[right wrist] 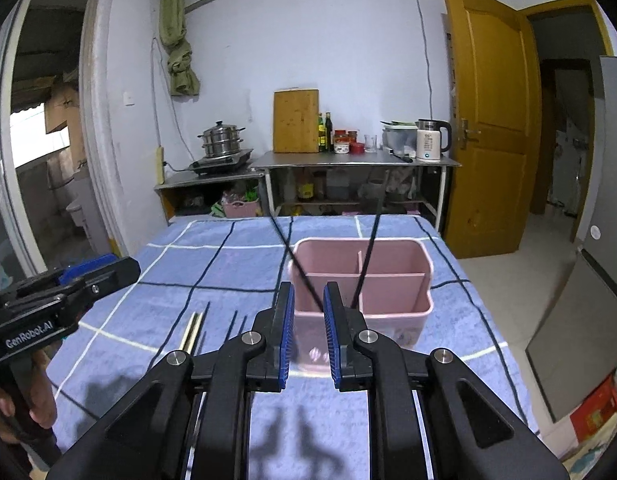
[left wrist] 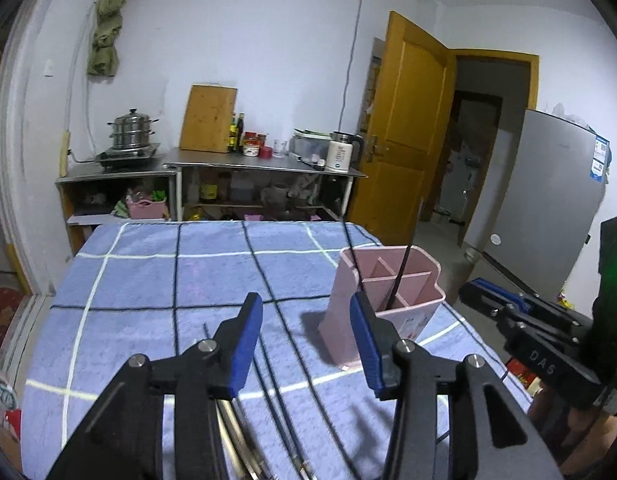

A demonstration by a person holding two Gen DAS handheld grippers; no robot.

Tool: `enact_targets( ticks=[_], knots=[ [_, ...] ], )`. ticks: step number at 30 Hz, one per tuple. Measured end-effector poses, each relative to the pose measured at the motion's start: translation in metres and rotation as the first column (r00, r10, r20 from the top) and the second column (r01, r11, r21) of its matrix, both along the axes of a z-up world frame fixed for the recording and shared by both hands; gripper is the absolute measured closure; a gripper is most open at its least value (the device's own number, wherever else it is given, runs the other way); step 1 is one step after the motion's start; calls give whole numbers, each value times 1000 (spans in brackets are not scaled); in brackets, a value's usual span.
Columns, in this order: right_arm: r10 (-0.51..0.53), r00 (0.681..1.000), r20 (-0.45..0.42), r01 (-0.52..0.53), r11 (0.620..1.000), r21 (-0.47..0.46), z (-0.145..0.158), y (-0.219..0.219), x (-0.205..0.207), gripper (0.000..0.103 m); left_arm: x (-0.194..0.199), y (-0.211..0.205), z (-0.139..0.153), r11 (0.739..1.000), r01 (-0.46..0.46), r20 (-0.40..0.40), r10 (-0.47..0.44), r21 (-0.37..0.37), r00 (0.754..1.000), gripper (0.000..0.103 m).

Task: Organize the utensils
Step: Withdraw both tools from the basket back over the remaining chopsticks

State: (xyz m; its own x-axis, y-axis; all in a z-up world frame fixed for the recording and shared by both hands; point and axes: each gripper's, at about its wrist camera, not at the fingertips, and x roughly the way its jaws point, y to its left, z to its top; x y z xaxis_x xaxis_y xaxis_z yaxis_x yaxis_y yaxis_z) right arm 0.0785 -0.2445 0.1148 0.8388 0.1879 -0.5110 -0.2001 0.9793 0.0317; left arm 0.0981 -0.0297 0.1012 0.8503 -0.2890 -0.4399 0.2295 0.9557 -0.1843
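A pink divided utensil holder (left wrist: 388, 304) (right wrist: 360, 280) stands on the blue checked cloth. Two black chopsticks (right wrist: 296, 260) (left wrist: 404, 264) stand in it, leaning apart. My left gripper (left wrist: 306, 320) is open and empty, low over several utensils lying on the cloth: black chopsticks (left wrist: 276, 392) and metal-handled pieces (left wrist: 232, 424). My right gripper (right wrist: 308, 300) is partly open and empty, just in front of the holder's near wall. In the right wrist view, pale chopsticks (right wrist: 192, 332) and black ones (right wrist: 232, 324) lie to the left of the holder.
The table (right wrist: 188, 264) ends at the right, with a grey fridge (right wrist: 588, 280) and floor beyond. Behind the table stand steel counters (right wrist: 348, 160) with a steamer pot, cutting board, bottles and kettle. A yellow door (right wrist: 492, 120) stands open.
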Motion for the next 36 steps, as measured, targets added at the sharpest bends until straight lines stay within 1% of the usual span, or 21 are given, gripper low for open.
enact_targets(
  ticks=[6,8,11,14,16,19,23,26,28,29,30,33,35,36],
  knots=[
    [30,999,-16,-30,1000,-5,-8,11,-11,87,-20,12,-19,998,-50,-18,51,38,999,56],
    [42,999,-22,-43,999,-16,-13,16,-13,87,-25,16,-23,997,-61,-21,62,38,998,56],
    [56,998,-32,-57,998,-8,-16,19,-14,87,-28,22,-29,997,-75,-39,77,32,996,56],
    [69,996,-48,-69,998,2,-21,23,-13,87,-33,26,-36,996,-76,-50,77,38,996,56],
    [89,994,-71,-89,996,9,-30,27,-14,87,-35,28,-40,997,-68,-60,70,33,996,56],
    [101,991,-85,-100,995,16,-34,30,-13,87,-33,31,-49,997,-71,-88,74,35,993,56],
    [123,985,-119,-121,992,24,-47,37,-8,87,-28,35,-62,997,-73,-132,78,39,988,56],
    [135,981,-139,-131,991,37,-54,39,-5,87,-22,37,-74,998,-53,-171,57,24,984,63],
    [142,976,-168,-136,990,44,-62,43,0,87,-18,37,-81,999,-46,-195,50,24,980,73],
    [154,969,-192,-147,988,50,-71,47,5,87,-15,38,-86,999,-40,-212,42,12,976,76],
    [154,969,-192,-147,988,50,-71,47,5,87,-11,39,-90,999,-38,-231,36,-1,972,80],
    [172,958,-232,-160,985,69,-86,52,13,87,-3,44,-102,999,-44,-266,38,-17,963,84],
    [179,944,-277,-163,983,83,-102,57,25,87,1,47,-107,998,-44,-284,31,-39,958,85],
    [179,944,-277,-163,983,83,-102,57,25,87,2,48,-109,998,-47,-288,35,-37,957,85]
  ],
)
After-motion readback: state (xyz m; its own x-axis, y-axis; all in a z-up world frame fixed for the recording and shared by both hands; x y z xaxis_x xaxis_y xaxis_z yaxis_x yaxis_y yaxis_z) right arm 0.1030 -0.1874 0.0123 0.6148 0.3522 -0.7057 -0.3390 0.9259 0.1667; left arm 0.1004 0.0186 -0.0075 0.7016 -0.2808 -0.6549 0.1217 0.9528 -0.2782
